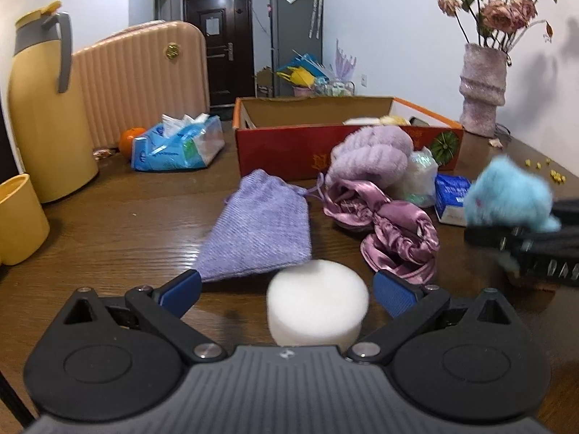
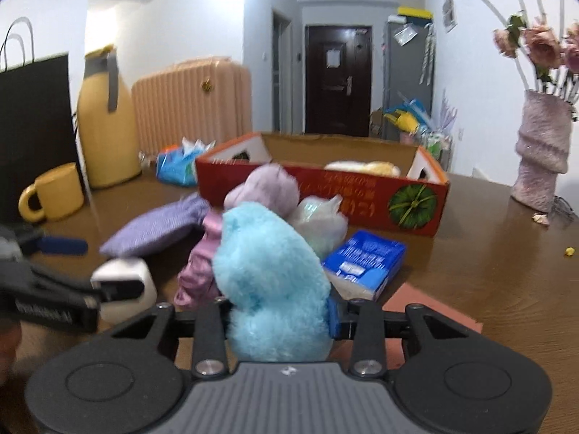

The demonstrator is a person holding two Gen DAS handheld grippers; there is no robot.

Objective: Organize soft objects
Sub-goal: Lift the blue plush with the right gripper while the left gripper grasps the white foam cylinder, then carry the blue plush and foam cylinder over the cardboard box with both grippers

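**2 grippers, 1 plush toy clamped, 1 foam puck between wide jaws**

2 handheld tools work over a dark wooden table [image 1: 108, 231]. The right gripper [image 2: 278, 316] is clenched on a fluffy blue plush toy [image 2: 269, 271], its blue pads pressed into the fur and the toy lifted clear of the tabletop. The left gripper [image 1: 286, 289] is spread wide, with a white foam cylinder [image 1: 316, 302] standing upright on the table between its fingers, neither pad touching it.

Just beyond the cylinder lie a lilac knitted pouch [image 1: 260, 228] and a crumpled pink satin cloth [image 1: 383, 231], side by side. Behind them a lavender fleece bundle [image 1: 372, 155] leans against a red cardboard box [image 1: 289, 152], which stands open with 1 pale soft item [image 2: 362, 168] inside. A blue tissue packet [image 2: 363, 264] sits to the right of the pile.
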